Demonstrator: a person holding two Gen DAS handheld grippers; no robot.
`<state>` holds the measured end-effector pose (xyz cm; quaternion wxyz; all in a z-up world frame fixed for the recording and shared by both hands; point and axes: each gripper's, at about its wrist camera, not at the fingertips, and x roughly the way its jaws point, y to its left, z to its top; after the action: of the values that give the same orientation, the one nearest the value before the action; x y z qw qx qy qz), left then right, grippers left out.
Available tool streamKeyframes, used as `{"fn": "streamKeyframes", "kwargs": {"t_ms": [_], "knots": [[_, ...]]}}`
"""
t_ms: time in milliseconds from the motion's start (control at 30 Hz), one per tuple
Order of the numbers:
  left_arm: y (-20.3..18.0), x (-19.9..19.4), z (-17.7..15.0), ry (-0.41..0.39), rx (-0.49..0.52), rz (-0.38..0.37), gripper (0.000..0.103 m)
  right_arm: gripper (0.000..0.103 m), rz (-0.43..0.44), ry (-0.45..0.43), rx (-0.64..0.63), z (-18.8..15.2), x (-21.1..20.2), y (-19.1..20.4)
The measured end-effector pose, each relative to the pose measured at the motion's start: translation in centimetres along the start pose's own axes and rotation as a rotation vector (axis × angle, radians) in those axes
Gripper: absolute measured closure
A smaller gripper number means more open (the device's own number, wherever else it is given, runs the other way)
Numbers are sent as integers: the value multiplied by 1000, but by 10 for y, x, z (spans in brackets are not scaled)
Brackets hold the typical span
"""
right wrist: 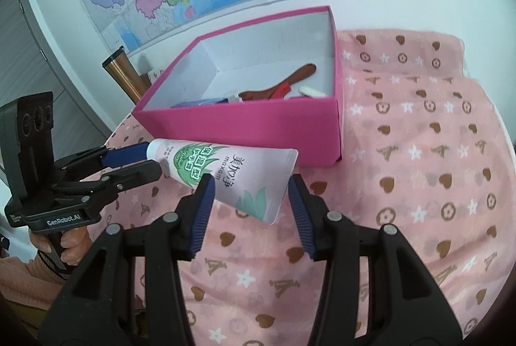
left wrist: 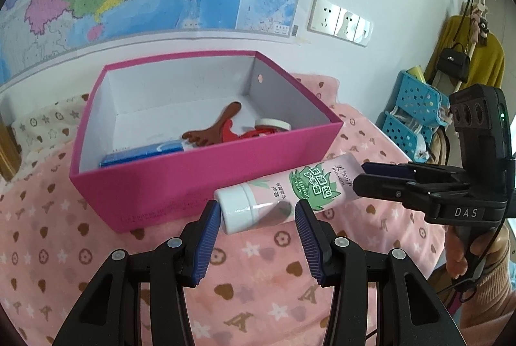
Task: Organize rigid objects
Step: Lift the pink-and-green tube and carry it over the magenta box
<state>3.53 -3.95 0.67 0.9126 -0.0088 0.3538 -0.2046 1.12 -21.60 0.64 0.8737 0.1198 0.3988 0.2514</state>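
A pink hand-cream tube (left wrist: 283, 194) with a white cap is held in the air just in front of the magenta box (left wrist: 206, 175). My left gripper (left wrist: 256, 217) stands open around its cap end, the left pad touching the cap. My right gripper (right wrist: 250, 191) straddles the flat crimped end of the tube (right wrist: 232, 175), with a gap on its right side. In the left wrist view the right gripper's fingers (left wrist: 380, 181) close on the tube's end. In the right wrist view the left gripper's fingers (right wrist: 135, 165) reach the cap end. The box (right wrist: 258, 126) holds a brown wooden comb (left wrist: 216, 130), a red item, a white-lidded jar and a blue box.
A pink patterned cloth (left wrist: 258, 275) covers the table. A map and wall sockets (left wrist: 340, 20) hang behind. Blue perforated baskets (left wrist: 412, 110) and a coat rack stand at the right. A copper-coloured cylinder (right wrist: 125, 75) stands left of the box.
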Motion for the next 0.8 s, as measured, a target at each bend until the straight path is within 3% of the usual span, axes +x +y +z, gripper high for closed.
{"fn": "streamKeyframes", "kwargs": {"t_ms": [800], "knots": [[7,1,28,-47,6,21,55,52,2,-61,-42,33,-4,2]]}}
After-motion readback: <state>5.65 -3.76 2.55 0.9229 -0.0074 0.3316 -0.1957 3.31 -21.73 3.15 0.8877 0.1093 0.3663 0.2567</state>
